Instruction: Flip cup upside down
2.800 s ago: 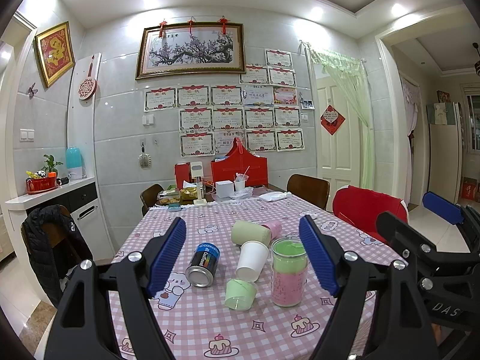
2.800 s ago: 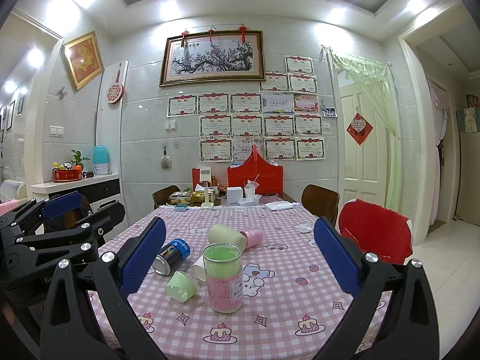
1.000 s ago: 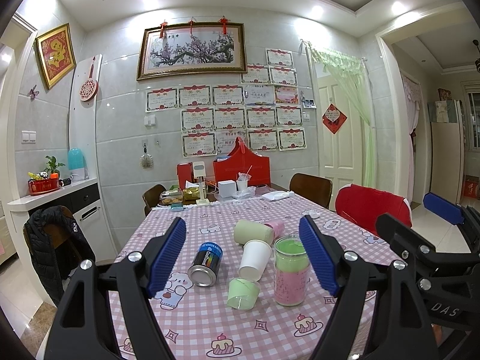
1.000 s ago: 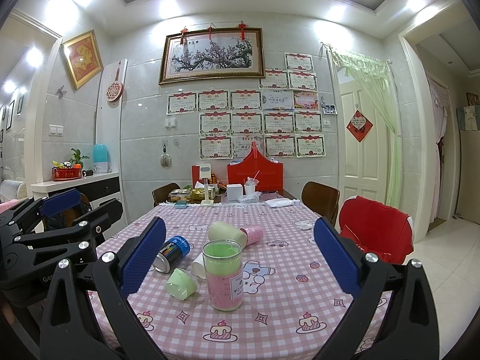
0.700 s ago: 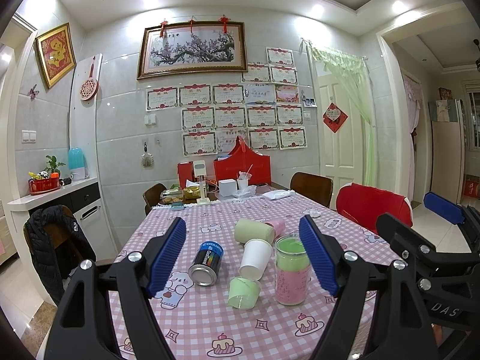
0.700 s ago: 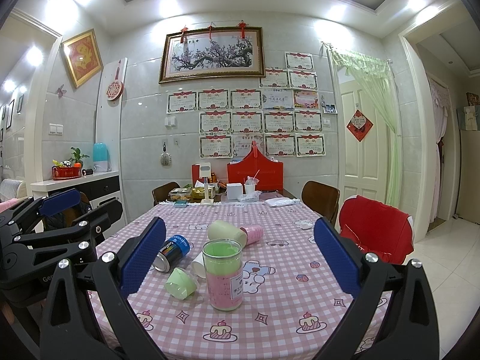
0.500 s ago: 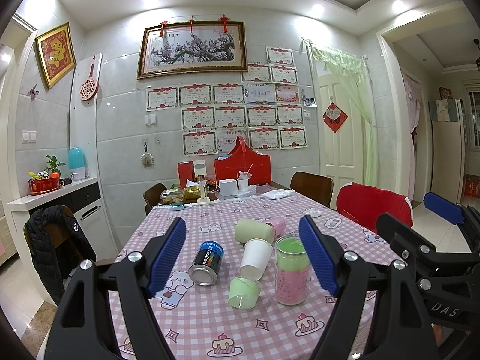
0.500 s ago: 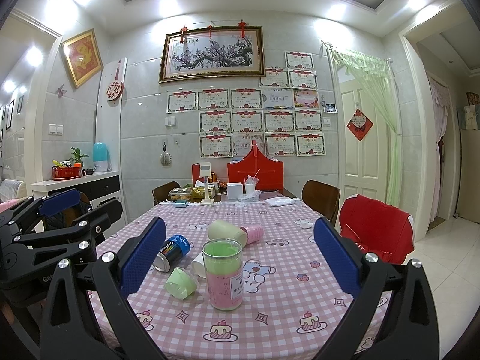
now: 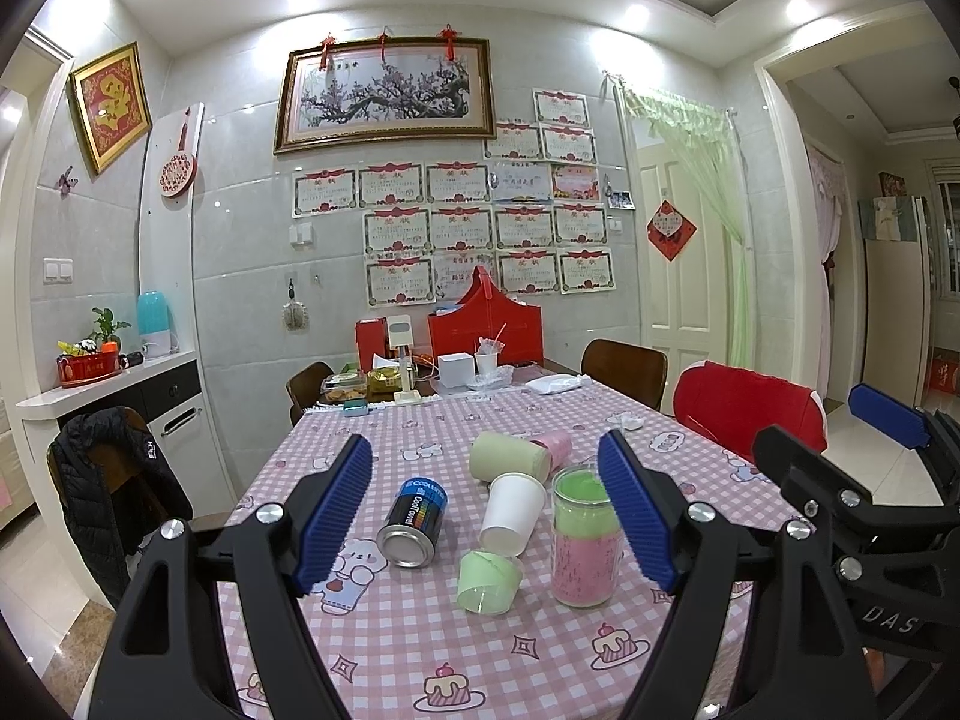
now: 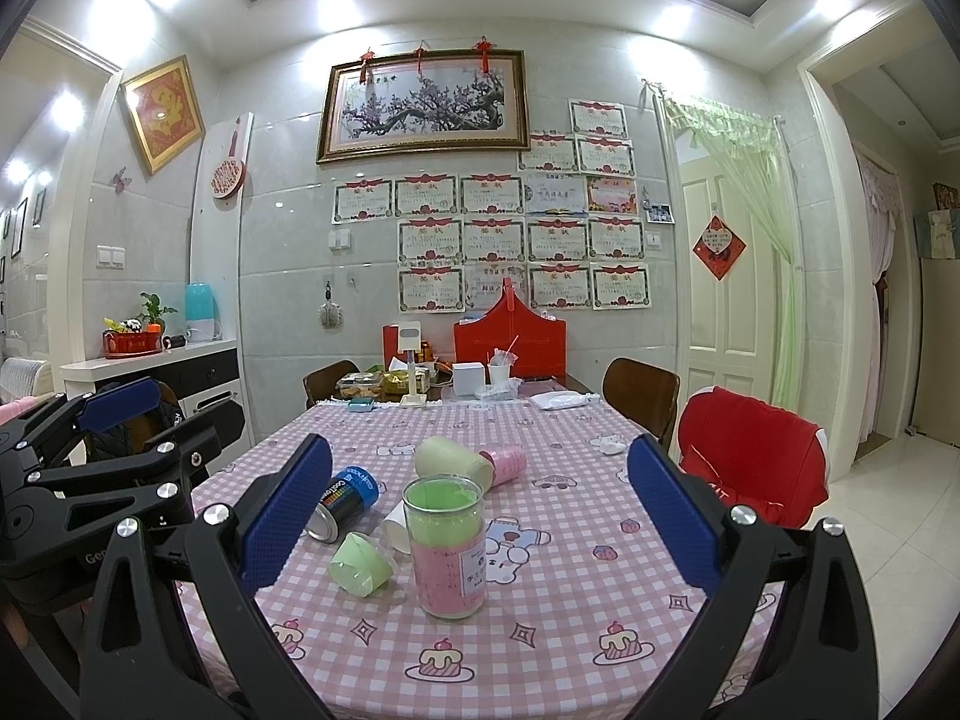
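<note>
A tall clear cup (image 9: 585, 537) with green and pink inside stands upright on the pink checked tablecloth (image 9: 420, 654); it also shows in the right wrist view (image 10: 447, 549). Around it lie a small green cup (image 9: 487, 581), a white paper cup (image 9: 511, 515), a pale green cup (image 9: 509, 457) and a pink cup (image 9: 555, 445) on their sides. My left gripper (image 9: 489, 513) is open and empty, held short of the cups. My right gripper (image 10: 480, 522) is open and empty, also short of the tall cup.
A blue and black can (image 9: 415, 521) lies on its side left of the cups. Boxes, a red holder (image 9: 489, 330) and food packs crowd the table's far end. Brown chairs (image 9: 627, 369) and a red chair (image 9: 747, 411) stand at the right side.
Both grippers have stayed nearly still and open; the view has drifted only slightly. The cups have not moved.
</note>
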A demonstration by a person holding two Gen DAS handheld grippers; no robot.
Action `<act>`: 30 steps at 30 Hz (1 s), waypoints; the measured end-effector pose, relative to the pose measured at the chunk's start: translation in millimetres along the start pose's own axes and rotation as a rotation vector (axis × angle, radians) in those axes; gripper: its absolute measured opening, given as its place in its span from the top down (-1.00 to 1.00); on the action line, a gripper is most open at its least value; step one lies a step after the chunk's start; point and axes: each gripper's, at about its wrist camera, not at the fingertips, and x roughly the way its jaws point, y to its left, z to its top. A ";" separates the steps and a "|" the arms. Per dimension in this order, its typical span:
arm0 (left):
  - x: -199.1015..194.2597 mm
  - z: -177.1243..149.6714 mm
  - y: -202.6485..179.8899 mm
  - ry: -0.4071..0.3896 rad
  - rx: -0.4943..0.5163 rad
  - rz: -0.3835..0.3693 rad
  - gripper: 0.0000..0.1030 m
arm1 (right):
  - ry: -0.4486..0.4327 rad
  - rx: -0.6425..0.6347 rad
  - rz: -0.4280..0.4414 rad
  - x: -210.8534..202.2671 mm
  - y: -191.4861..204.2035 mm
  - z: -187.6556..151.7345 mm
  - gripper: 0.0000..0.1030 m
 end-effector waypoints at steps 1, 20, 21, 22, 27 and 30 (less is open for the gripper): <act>1.3 -0.9 0.5 0.002 0.001 0.001 -0.49 | 0.001 0.000 0.000 0.4 0.0 -1.2 -0.85; 6.6 -5.2 4.4 0.017 0.007 -0.001 -0.49 | 0.014 0.004 0.000 7.2 -1.8 -8.8 -0.85; 6.9 -5.8 5.2 0.016 0.007 0.000 -0.49 | 0.015 0.003 -0.002 7.3 -1.6 -7.8 -0.85; 7.2 -6.4 6.0 0.017 0.007 0.001 -0.49 | 0.014 0.003 -0.002 7.3 -1.6 -7.7 -0.85; 7.3 -5.7 5.1 0.019 0.009 0.000 -0.49 | 0.016 0.005 0.000 8.5 -2.5 -8.3 -0.85; 9.4 -7.4 6.2 0.023 0.013 0.002 -0.49 | 0.023 0.008 -0.002 11.0 -3.9 -10.5 -0.85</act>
